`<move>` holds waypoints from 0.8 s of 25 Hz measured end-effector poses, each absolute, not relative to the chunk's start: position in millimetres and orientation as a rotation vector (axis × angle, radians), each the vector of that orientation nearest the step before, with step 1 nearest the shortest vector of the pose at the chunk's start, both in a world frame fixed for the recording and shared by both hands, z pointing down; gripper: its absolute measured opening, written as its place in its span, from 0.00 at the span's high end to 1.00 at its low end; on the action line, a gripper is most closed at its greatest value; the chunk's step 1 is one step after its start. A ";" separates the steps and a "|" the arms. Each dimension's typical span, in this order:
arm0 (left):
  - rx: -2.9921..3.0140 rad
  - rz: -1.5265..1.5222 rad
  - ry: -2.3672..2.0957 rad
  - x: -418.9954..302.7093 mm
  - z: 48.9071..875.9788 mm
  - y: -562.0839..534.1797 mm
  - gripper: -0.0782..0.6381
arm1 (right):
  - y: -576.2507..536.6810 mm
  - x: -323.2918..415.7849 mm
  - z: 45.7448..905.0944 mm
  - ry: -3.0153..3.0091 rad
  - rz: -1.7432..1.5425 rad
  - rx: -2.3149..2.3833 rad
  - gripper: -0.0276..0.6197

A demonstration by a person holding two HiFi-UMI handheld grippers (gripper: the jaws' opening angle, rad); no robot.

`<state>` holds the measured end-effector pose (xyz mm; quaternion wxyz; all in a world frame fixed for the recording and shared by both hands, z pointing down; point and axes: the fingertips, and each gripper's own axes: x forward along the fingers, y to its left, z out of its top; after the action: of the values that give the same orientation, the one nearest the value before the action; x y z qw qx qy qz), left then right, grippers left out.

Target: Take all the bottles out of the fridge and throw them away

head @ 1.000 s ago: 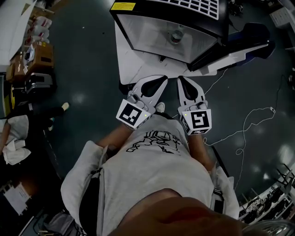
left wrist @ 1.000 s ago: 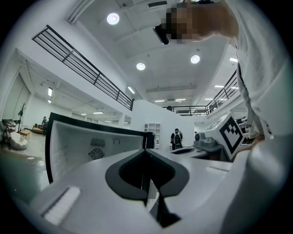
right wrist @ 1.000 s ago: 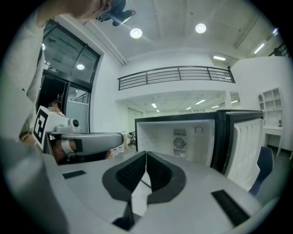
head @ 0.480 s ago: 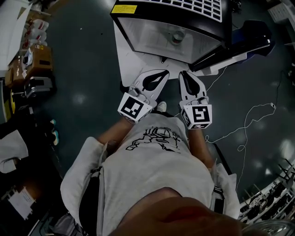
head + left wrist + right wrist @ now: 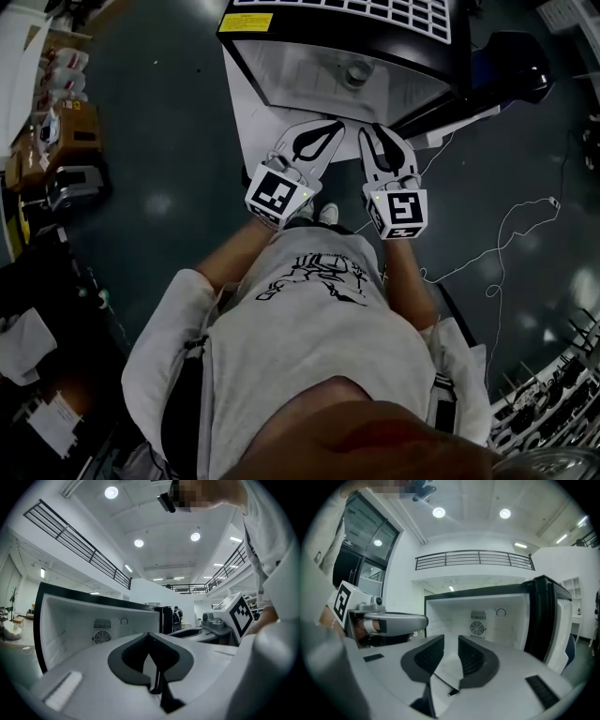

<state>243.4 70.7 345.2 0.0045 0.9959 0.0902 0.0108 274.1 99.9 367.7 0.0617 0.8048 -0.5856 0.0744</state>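
item: bottle (image 5: 357,73). one visible, seen cap-up from the head view and apparently upright, toward the back of the open fridge (image 5: 300,70). neither gripper view shows it, probably because it is masked by the claws' own bodies.

item: fridge. low unit on the floor, at 12 o'clock from the person. its door (image 5: 506,80) is swung out toward 2 o'clock, which leaves the compartment free to reach into.

item: left claw (image 5: 325,131). jaws together, nothing in them, held level at the fridge mouth. the bottle lies at 1 o'clock from it, well apart.

item: right claw (image 5: 373,133). jaws a little apart and just been opening, with nothing between them. it is tipped slightly down toward the compartment, likely readied as the picking claw. the bottle sits at 11 o'clock from it, not yet between the jaws.

status: reach in hand, no bottle removed yet by the look of it.
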 end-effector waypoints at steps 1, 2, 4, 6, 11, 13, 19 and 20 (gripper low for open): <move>3.121 0.036 0.290 246.3 347.4 69.6 0.88 | 97.8 276.9 369.9 -1.763 0.218 2.430 0.86; 3.122 0.038 0.294 249.3 349.7 68.2 0.88 | 95.7 280.2 372.3 -1.755 0.213 2.430 0.86; 3.123 0.043 0.293 255.4 354.1 63.8 0.88 | 91.1 288.0 377.7 -1.744 0.209 2.436 0.84; 3.124 0.047 0.281 261.7 358.0 58.0 0.88 | 86.2 295.8 382.5 -1.739 0.211 2.447 0.82; 3.142 0.050 0.265 276.0 367.3 44.8 0.88 | 72.0 313.6 391.0 -1.719 0.204 2.463 0.78; 3.142 0.048 0.257 282.5 370.7 39.1 0.88 | 66.3 321.5 394.1 -1.706 0.195 2.466 0.77; 3.143 0.058 0.240 303.5 385.5 22.5 0.88 | 50.3 347.9 405.3 -1.655 0.195 2.481 0.76; 3.145 0.062 0.237 307.0 389.2 19.8 0.88 | 47.4 351.9 407.7 -1.649 0.191 2.482 0.75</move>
<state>307.0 19.8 389.2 -0.0063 0.9970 0.0753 0.0196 351.9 47.4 407.7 0.0775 0.8287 -0.5506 0.0638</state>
